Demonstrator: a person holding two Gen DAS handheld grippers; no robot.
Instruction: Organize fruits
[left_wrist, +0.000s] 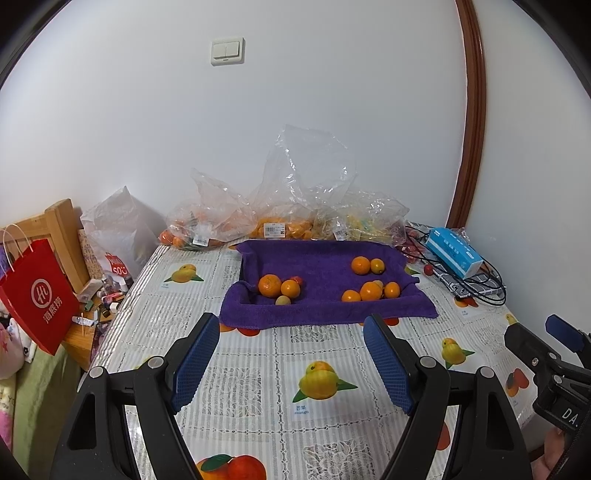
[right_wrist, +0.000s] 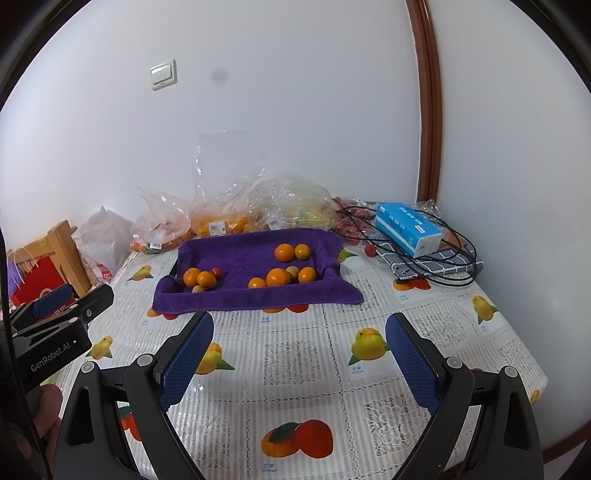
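A purple towel-lined tray (left_wrist: 321, 271) (right_wrist: 243, 258) sits mid-table and holds several oranges and small fruits: a left group (left_wrist: 279, 288) (right_wrist: 201, 279), a front right group (left_wrist: 371, 290) (right_wrist: 281, 277) and a back pair (left_wrist: 366, 265) (right_wrist: 291, 252). My left gripper (left_wrist: 291, 325) is open and empty, low over the tablecloth short of the tray. My right gripper (right_wrist: 301, 325) is open and empty, also short of the tray. Each gripper shows at the edge of the other's view.
Clear plastic bags of fruit (left_wrist: 258, 218) (right_wrist: 221, 218) line the wall behind the tray. A blue tissue box (left_wrist: 452, 253) (right_wrist: 408, 227), black cables and small red fruits (right_wrist: 370, 251) lie at the right. A red paper bag (left_wrist: 37, 295) and clutter sit left of the table.
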